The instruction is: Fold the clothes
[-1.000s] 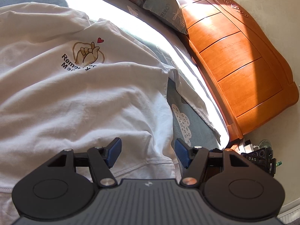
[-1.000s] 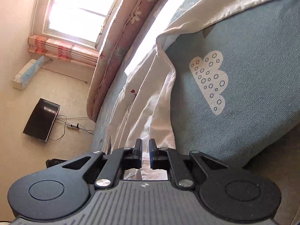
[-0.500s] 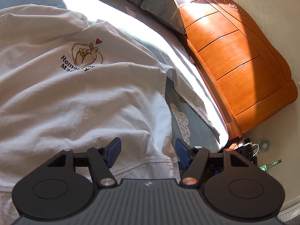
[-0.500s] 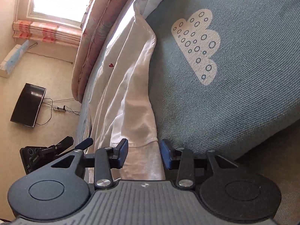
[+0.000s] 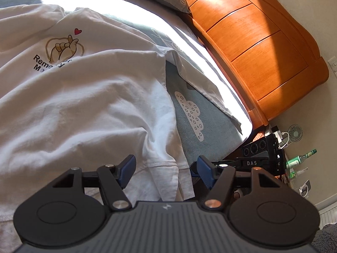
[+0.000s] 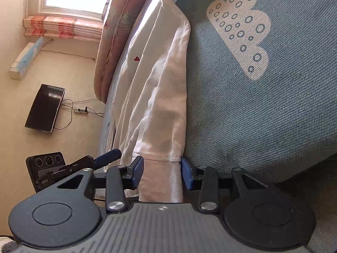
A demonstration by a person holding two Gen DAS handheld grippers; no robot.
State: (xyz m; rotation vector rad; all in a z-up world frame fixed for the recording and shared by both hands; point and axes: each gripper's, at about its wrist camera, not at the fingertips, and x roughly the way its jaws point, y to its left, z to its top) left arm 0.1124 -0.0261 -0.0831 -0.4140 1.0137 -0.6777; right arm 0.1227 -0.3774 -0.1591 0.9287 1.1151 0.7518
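Nearest in the right wrist view, the right gripper (image 6: 161,174) stands with its jaws partly apart, and a hemmed end of the white shirt (image 6: 160,97) lies between them. The pads seem not to press on the cloth, so I judge it as released, not gripped. From this claw the folded shirt runs straight forward as a long narrow band, along the blue bed cover (image 6: 263,109) with the cloud print, and its right edge lies beside the right pad.

In the left wrist view, the left gripper (image 5: 163,174) is open wide and holds nothing. The same hem corner of the shirt (image 5: 88,105) lies between and just ahead of its blue pads. Both claws are near this corner, the right one closer, I think. The body of the shirt spreads forward and to the left, up to the printed heart, and behind it the wooden headboard (image 5: 259,42) stands well apart
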